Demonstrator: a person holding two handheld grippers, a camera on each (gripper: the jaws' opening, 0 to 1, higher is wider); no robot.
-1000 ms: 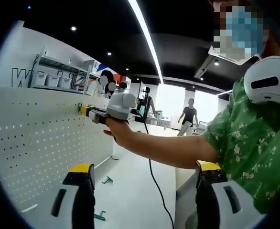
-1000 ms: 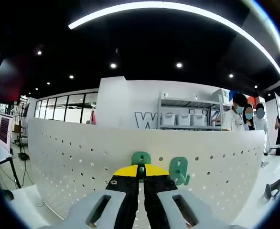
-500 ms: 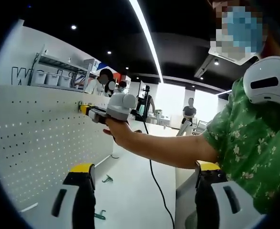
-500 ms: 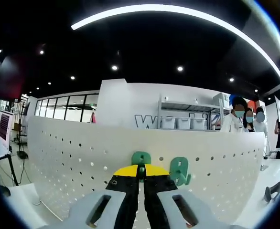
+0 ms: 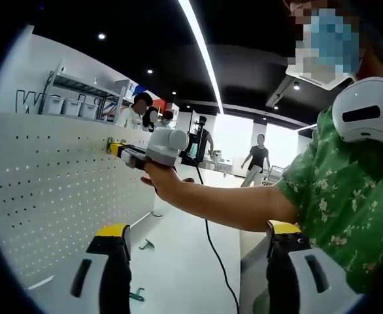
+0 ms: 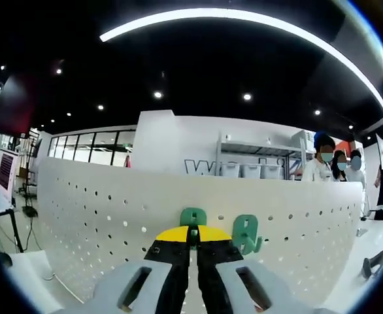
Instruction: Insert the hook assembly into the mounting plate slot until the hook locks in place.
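In the right gripper view the right gripper [image 6: 193, 230] has its yellow-tipped jaws drawn together, pressed up to the white pegboard [image 6: 100, 216]. Directly beyond the tips a green hook [image 6: 193, 216] pokes up; only its rounded top shows, the rest is hidden behind the jaws, so whether the jaws pinch it or merely meet in front of it cannot be told. Just to the right of the tips a second green hook [image 6: 246, 234] hangs on the board, fully seen. Far right, low, a dark hook-shaped piece [image 6: 373, 262] lies on the white surface, too small to read clearly.

In the left gripper view the left gripper [image 5: 195, 235] has its jaws spread wide with nothing between them. Ahead and above its left jaw, the person's outstretched hand [image 5: 162, 180] holds the right gripper [image 5: 121, 152] against the pegboard [image 5: 54, 196]; the hook there is hidden. Low beside the left jaw, small green pieces [image 5: 136, 296] lie on the table [image 5: 185, 261], hard to make out
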